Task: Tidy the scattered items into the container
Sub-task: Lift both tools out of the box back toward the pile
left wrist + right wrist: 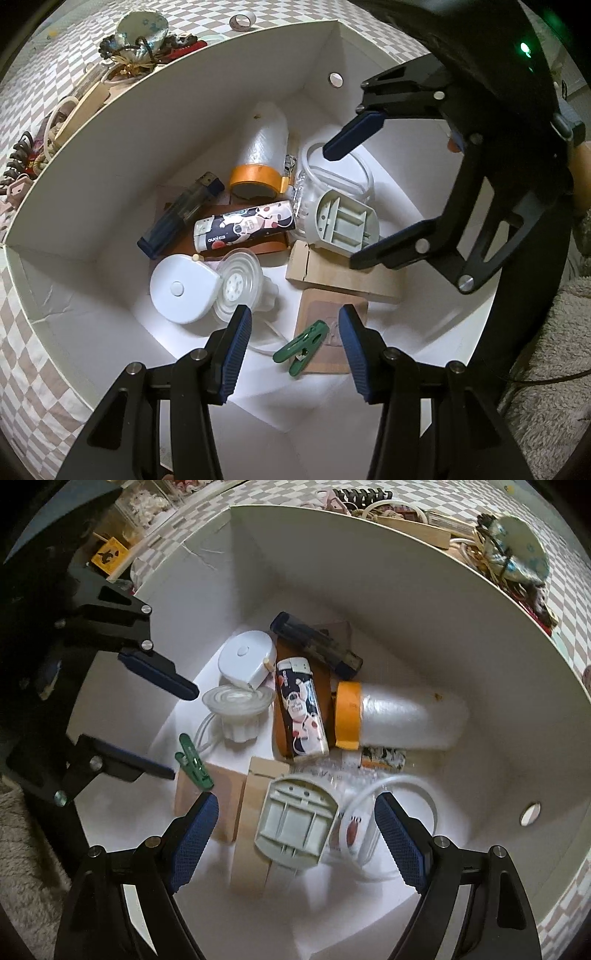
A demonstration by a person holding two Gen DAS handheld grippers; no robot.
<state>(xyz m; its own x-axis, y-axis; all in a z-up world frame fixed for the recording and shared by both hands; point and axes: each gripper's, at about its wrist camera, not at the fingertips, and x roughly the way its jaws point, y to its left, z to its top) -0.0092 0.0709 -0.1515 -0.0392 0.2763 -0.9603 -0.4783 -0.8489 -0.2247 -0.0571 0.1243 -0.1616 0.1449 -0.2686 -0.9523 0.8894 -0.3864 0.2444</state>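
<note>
**Both grippers hang empty over the filled white box**

Nearest the left gripper (293, 334), whose blue pads stand apart with nothing between them, a green clothes peg (301, 346) lies on a brown card on the floor of the white box (110, 155). The right gripper (295, 840) is spread wide, also pinching nothing; directly below it sits a grey-green plastic base (295, 821) with ribbed compartments, resting beside a clear plastic piece with a white ring handle (391, 812).

Farther in, towards the middle of the box, a printed lighter (301, 709) lies next to a roll of orange tape (347, 714) fitted over a white foam cylinder (413, 716). To its left are a round white case (245, 659) and a clear ribbed cap (236, 701); beyond it lies a dark blue lighter (314, 642).

Past the far wall, on the checked cloth (33, 110), scattered things are still outside: a black hair claw (364, 496), a floral fabric pouch (517, 550), a tape roll (242, 20).
</note>
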